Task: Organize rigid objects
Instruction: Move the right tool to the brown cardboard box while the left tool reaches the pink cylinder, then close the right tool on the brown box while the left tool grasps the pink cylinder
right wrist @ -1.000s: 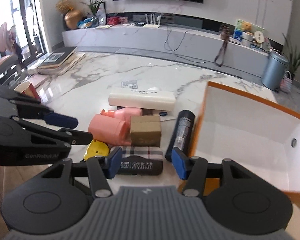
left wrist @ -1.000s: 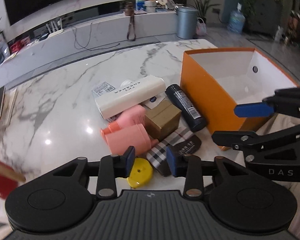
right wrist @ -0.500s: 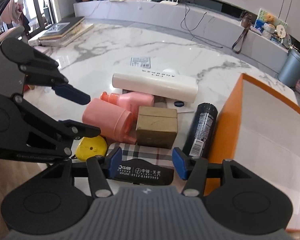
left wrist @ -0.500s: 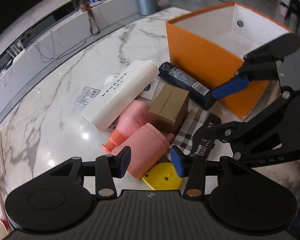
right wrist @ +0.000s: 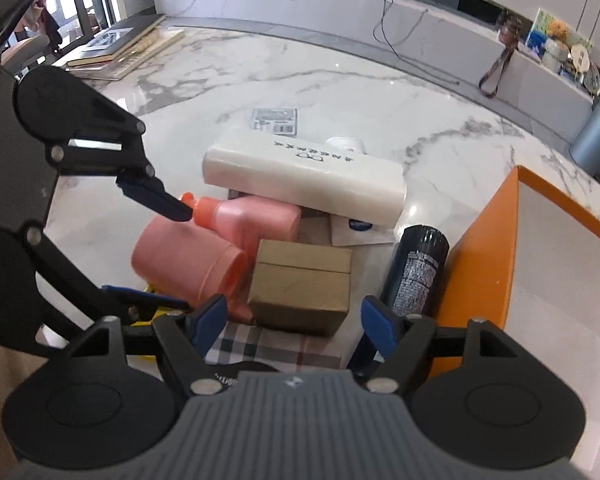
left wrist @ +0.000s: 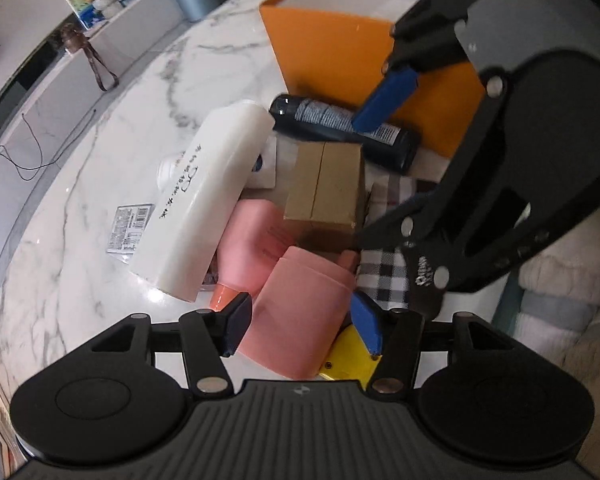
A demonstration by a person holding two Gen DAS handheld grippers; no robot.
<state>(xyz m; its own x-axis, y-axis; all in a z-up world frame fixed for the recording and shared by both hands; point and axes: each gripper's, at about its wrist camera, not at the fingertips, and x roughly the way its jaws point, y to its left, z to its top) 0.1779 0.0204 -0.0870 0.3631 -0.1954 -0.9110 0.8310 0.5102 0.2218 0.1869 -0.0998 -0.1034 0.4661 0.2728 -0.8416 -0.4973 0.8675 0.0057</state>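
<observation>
We stand at the pick step: both tools are over the pile on the marble table (right wrist: 340, 80), and nothing is held yet.

Working left to right in the right wrist view, the left gripper (right wrist: 167, 256) has its fingers apart, one at the cap of a pink bottle (right wrist: 255, 220), the other low beside a second pink bottle (right wrist: 187, 264) that lies between them. Next come the white bottle (right wrist: 304, 184) resting across the pile, the brown box (right wrist: 300, 284) on a plaid case (right wrist: 275, 348), the black can (right wrist: 416, 272), and the orange box (right wrist: 484, 248), which stands just beside the can.

The right gripper (right wrist: 295, 320) is also spread, with the brown box straight ahead of its fingers.

We judge the next move to be closing the left gripper on the nearer pink bottle, then lifting clear of its neighbours before carrying it to the orange box.

The left wrist view adds a yellow item (left wrist: 352, 356) tucked under that bottle. The right wrist view alone shows the white inside of the orange box.
</observation>
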